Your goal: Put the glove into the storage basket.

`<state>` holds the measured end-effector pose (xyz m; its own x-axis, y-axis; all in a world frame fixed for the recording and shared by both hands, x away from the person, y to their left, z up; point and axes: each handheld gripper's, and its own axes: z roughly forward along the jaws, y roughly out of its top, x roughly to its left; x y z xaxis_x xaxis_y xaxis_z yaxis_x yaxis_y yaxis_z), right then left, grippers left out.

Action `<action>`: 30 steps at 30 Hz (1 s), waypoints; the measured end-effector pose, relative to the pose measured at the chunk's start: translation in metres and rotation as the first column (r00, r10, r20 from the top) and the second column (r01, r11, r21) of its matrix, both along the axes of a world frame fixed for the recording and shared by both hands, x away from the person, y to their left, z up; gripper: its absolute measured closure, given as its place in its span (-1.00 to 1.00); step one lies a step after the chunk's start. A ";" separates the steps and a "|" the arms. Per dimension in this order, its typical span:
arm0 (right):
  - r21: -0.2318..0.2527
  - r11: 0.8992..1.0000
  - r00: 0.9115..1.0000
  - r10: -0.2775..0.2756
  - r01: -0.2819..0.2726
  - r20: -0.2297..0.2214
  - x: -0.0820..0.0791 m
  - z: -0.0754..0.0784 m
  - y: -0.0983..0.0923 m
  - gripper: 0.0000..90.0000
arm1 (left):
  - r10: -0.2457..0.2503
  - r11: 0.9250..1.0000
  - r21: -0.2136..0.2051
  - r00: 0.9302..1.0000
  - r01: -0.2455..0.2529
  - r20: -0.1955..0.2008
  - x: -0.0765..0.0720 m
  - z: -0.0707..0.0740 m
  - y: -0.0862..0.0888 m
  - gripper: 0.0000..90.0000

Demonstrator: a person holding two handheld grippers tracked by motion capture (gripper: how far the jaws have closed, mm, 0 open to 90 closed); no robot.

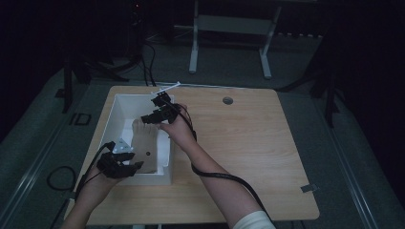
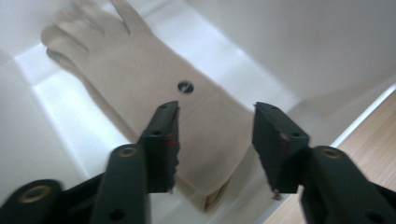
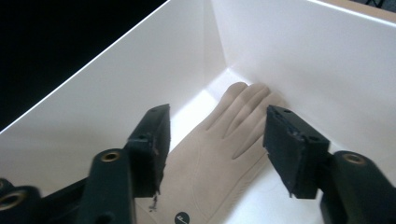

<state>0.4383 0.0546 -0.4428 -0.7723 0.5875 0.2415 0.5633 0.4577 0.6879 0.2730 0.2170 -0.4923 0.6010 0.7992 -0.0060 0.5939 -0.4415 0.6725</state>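
The left gripper (image 2: 215, 144) is hanging with its black jaws spread wide and holding nothing, poised just above the cuff end of a beige glove (image 2: 154, 98); from its own view I cannot tell whether the jaw tips are touching the fabric. The right gripper (image 3: 215, 149) is likewise gaping wide and empty, its jaws framing the glove's fingers from above without closing on them. The glove is lying flat inside a white box (image 1: 114, 112) that is sitting at the left part of the light wooden surface (image 1: 248, 143), its fingers pointing toward the box's far corner and its cuff toward the near wall. It is looking soft and matte, with stitched seams along the back of the hand and a small dark round badge (image 2: 185, 87) near the wrist. The box walls are smooth, plain and straight-sided. In the high view the left gripper (image 1: 125, 167) is sitting over the box's near edge and the right gripper (image 1: 154, 116) over its far right side, a black cable (image 1: 224, 177) trailing along the forearm. The room beyond the surface is lying in deep shadow, so the stand legs (image 1: 193, 43) there are only dimly showing, and the glove's cuff edge is blurring in the left gripper view.
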 end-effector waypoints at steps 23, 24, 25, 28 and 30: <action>0.052 0.993 0.990 0.099 -0.104 0.097 -0.020 0.026 -0.058 -0.62 | 0.095 0.975 -0.215 0.984 -0.061 0.152 -0.002 0.044 -0.032 -0.93; 0.055 0.993 0.990 0.097 -0.102 0.099 -0.022 0.028 -0.062 -0.62 | 0.090 0.976 -0.212 0.984 -0.056 0.156 -0.001 0.046 -0.036 -0.93; 0.053 0.993 0.990 0.097 -0.103 0.102 -0.023 0.029 -0.066 -0.62 | 0.085 0.975 -0.215 0.984 -0.050 0.156 -0.001 0.048 -0.039 -0.93; 0.047 0.993 0.988 0.099 -0.105 0.115 -0.028 0.032 -0.079 -0.62 | 0.070 0.971 -0.236 0.985 -0.031 0.159 -0.001 0.053 -0.049 -0.93; 0.053 0.993 0.988 0.100 -0.107 0.118 -0.030 0.033 -0.085 -0.62 | 0.056 0.971 -0.238 0.985 -0.016 0.163 -0.001 0.055 -0.057 -0.93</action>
